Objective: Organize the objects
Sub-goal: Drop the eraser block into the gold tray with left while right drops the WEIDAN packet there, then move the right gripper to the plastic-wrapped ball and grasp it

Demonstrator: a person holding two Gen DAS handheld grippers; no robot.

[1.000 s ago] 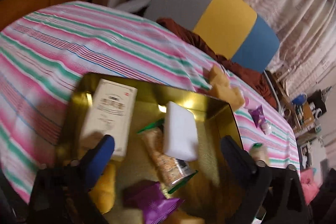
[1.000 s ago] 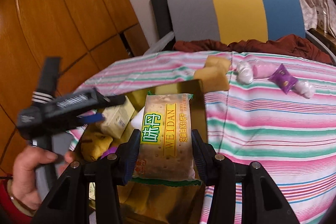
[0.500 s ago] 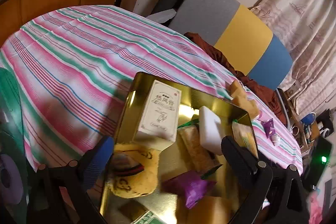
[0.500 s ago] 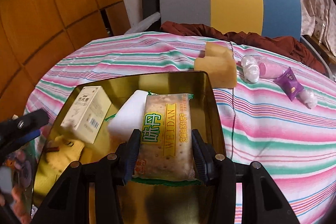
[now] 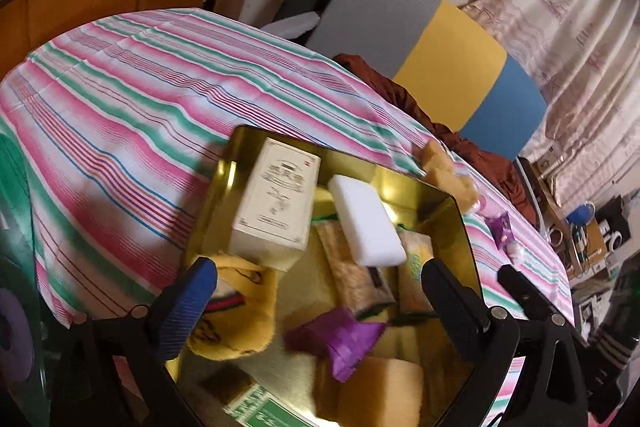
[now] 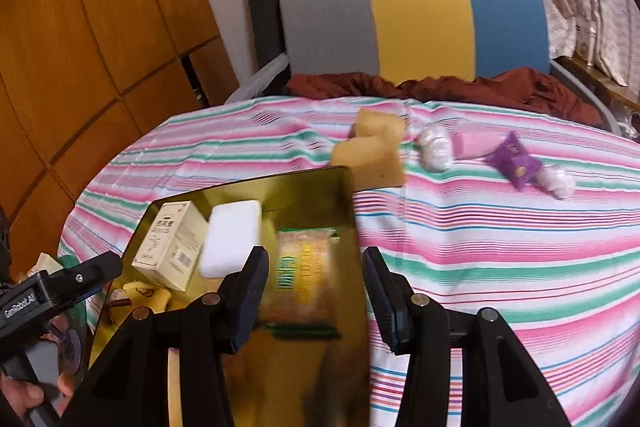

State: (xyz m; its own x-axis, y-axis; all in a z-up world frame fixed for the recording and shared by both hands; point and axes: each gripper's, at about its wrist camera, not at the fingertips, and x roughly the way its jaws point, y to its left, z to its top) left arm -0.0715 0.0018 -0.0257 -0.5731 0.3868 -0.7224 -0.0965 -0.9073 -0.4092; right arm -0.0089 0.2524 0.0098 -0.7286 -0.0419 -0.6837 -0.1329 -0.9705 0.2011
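A gold metal tray (image 5: 466, 227) (image 6: 248, 187) lies on the striped tablecloth. It holds a cream box (image 5: 278, 203) (image 6: 170, 245), a white block (image 5: 366, 225) (image 6: 232, 237), a yellow plush (image 5: 236, 311), a purple packet (image 5: 340, 337), a sponge (image 5: 380, 387) and cracker packs. My right gripper (image 6: 314, 297) is open; the blurred Weidan cracker pack (image 6: 304, 287) lies loose between its fingers in the tray. My left gripper (image 5: 320, 303) is open and empty above the tray's near end.
On the cloth beyond the tray lie two yellow sponges (image 6: 374, 153), white wrapped candies (image 6: 436, 147), a pink tube (image 6: 476, 143) and a purple packet (image 6: 514, 163). A grey, yellow and blue chair (image 6: 416, 19) with brown cloth stands behind the table.
My right gripper has opened and let go of the Weidan cracker pack, which has dropped into the tray. My left gripper has drawn back, still open.
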